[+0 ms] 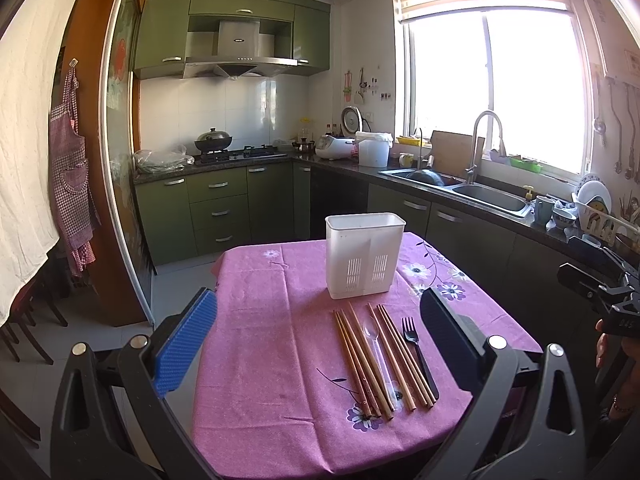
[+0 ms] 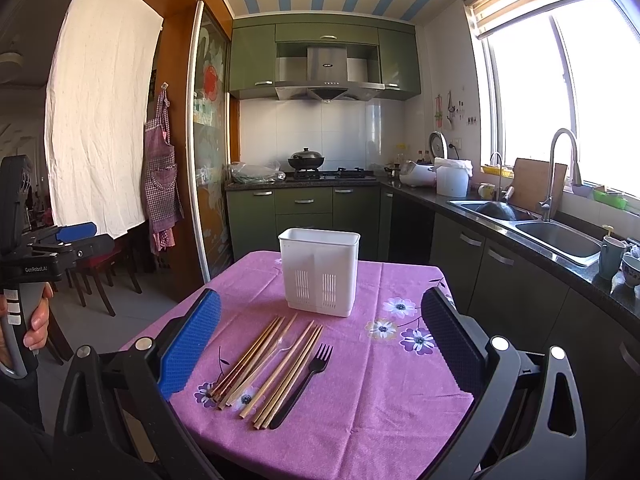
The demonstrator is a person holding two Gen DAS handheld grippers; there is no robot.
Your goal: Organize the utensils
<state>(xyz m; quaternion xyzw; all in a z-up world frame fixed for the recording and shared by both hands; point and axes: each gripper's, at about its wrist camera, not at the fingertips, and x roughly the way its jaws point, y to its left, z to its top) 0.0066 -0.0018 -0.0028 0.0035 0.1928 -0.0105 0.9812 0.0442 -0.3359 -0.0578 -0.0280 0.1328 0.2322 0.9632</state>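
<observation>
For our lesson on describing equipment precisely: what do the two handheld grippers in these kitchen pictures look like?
Each gripper is a black plastic frame with triangular cut-outs and round silver bolts. The left gripper and right gripper both have one finger faced with a textured blue pad and one with a dark pad. In the right wrist view, the left gripper's handle carries white "GenRobot.AI" lettering and grey-white buttons.

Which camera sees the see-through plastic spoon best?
The left wrist view. There the clear plastic spoon shows its bowl and handle between the wooden chopsticks. In the right wrist view the spoon is only a faint glint among the chopsticks, mostly hidden.
</observation>
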